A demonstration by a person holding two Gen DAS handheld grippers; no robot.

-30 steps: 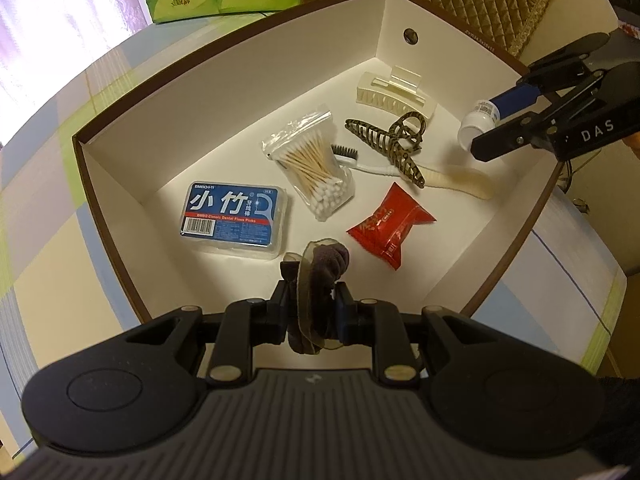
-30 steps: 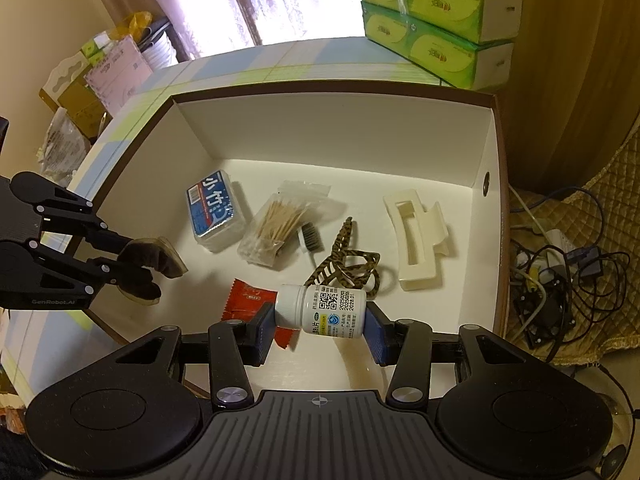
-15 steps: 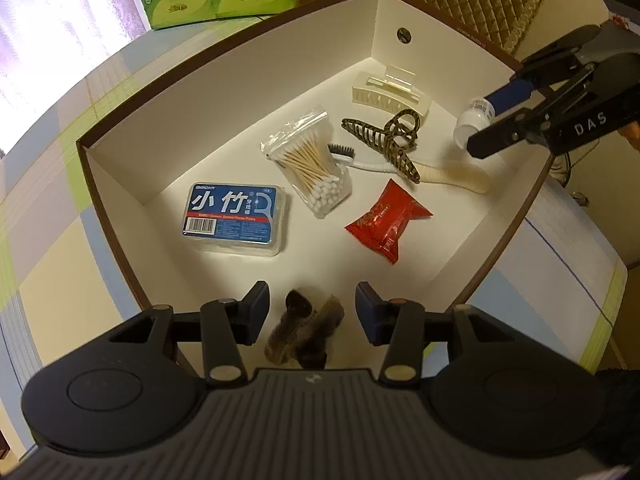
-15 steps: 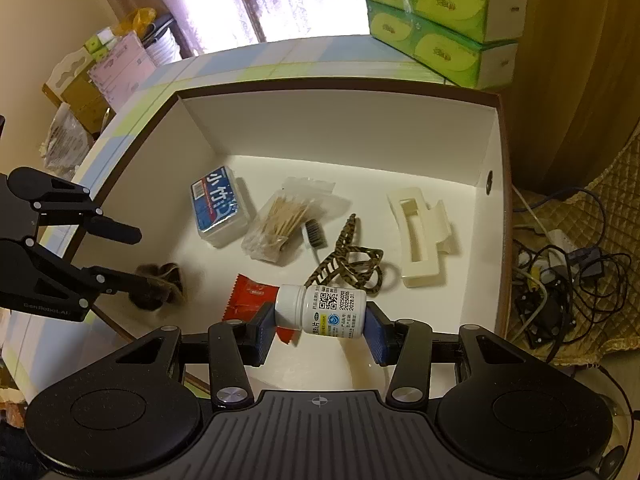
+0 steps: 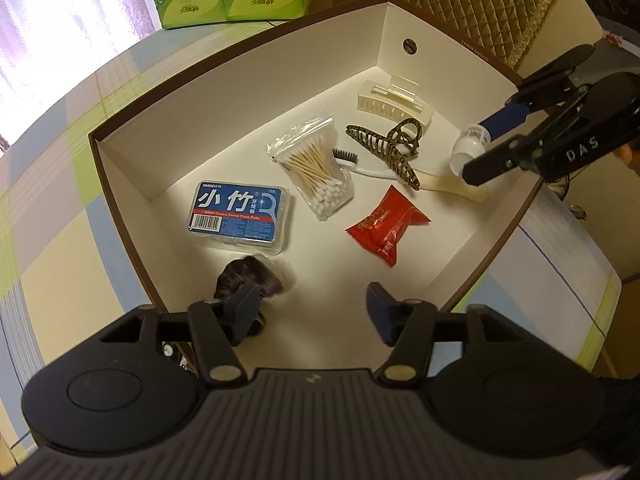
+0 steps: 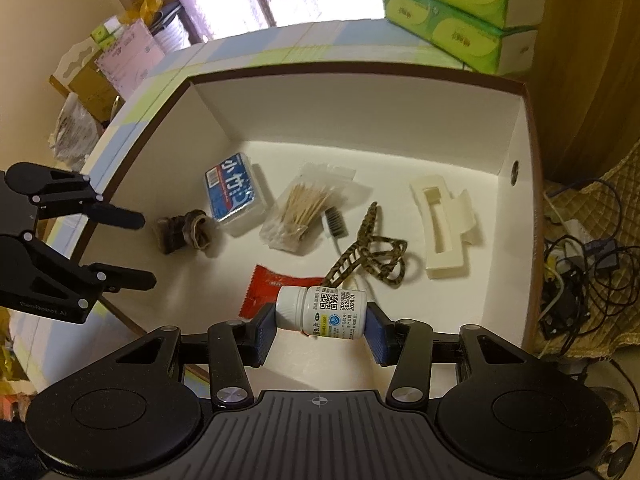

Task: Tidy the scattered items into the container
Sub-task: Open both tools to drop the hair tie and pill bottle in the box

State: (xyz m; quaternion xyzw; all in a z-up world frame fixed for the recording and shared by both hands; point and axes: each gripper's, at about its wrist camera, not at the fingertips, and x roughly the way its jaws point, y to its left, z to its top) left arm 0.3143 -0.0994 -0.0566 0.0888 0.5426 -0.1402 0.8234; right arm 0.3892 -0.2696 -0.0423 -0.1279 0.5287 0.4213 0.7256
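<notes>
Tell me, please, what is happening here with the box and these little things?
A person is tidying small items into a white box with two tools. The left hand-held gripper is open above a dark hair scrunchie that lies on the box floor beside the floss pick case. The right hand-held gripper holds a white pill bottle sideways over the box, not yet released.

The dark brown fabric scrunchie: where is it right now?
The dark brown fabric scrunchie lies on the floor of the white box, beside the blue floss-pick case, just beyond the open left gripper.
</notes>
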